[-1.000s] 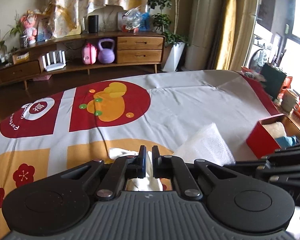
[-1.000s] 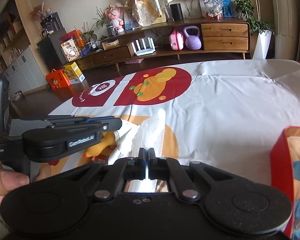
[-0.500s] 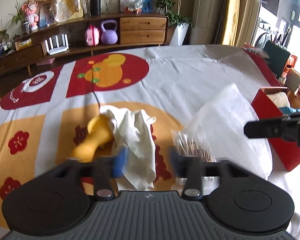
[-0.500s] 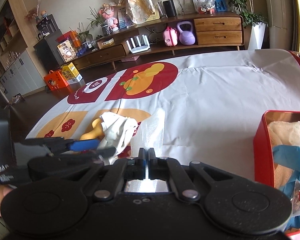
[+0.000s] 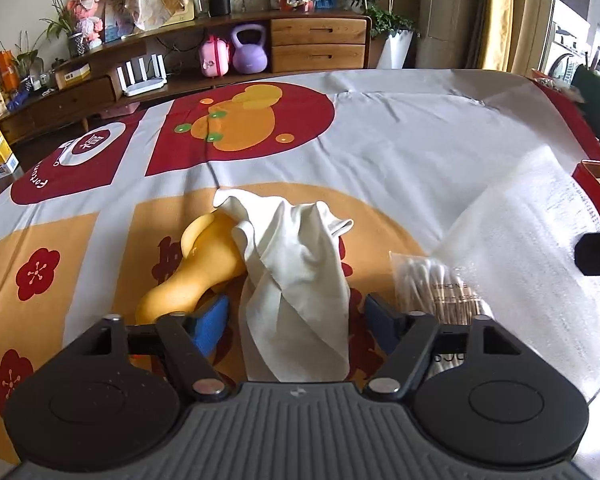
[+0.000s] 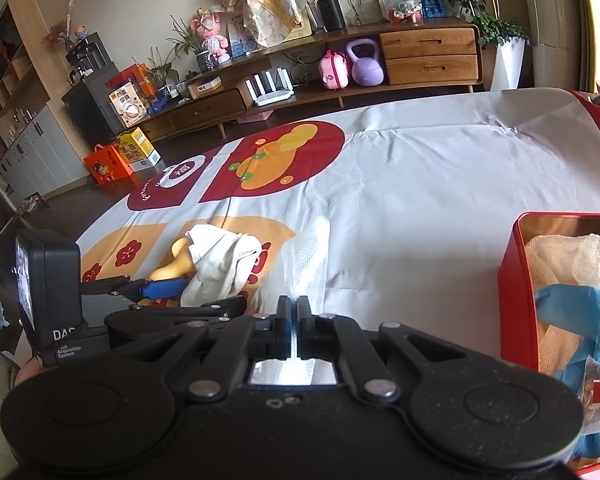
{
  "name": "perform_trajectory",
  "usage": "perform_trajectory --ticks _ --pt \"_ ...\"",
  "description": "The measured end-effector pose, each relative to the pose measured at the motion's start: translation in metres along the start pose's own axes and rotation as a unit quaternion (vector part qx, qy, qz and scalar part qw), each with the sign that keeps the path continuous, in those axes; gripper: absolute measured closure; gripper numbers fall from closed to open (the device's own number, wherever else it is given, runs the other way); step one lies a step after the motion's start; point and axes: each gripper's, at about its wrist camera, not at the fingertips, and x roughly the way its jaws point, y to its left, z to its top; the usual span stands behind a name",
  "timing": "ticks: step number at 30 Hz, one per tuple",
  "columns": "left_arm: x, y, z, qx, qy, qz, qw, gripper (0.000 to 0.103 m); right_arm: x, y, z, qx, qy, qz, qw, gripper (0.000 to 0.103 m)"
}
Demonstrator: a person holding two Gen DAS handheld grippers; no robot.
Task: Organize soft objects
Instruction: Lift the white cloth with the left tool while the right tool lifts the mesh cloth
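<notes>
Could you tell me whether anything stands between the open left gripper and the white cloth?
Nothing visible does. The left gripper is open with the white cloth directly between its fingers. The yellow toy lies beside it, partly under the cloth's far end.

Crumpled white cloth (image 5: 300, 280) drapes over yellow rubber duck toy (image 5: 196, 272); clear cotton-swab packet (image 5: 440, 284) just right; red tin box (image 6: 516, 280) far right.

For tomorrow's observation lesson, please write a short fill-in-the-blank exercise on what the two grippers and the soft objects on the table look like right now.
1. The left gripper is ____, one finger on each side of the white cloth.
2. The cloth lies partly over a ____ soft toy.
3. The blue glove sits in the ____ box.
4. The right gripper is ____ on the bubble wrap.

Missing words: open; yellow; red; shut
</notes>
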Motion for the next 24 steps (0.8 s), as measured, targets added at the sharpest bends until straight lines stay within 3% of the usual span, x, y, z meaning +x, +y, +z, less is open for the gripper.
perform_trajectory --ticks 1,5,9,24 --pt "0.0 0.0 0.0 0.002 -0.003 0.003 1.0 0.042 0.0 0.0 0.0 0.0 0.0 0.001 1.0 0.101" --pt "-0.002 0.0 0.0 -0.002 -0.01 -0.002 0.9999 0.07 0.001 -0.001 -0.001 0.002 0.001 -0.001 1.0 0.101" --pt "-0.006 0.0 0.0 0.0 -0.016 0.001 0.9999 0.089 0.0 -0.002 -0.003 0.002 0.0 -0.003 1.0 0.101" --pt "-0.075 0.009 0.028 -0.049 -0.055 -0.039 0.9965 0.093 -0.048 0.001 0.002 0.015 -0.036 0.002 0.999 0.101"
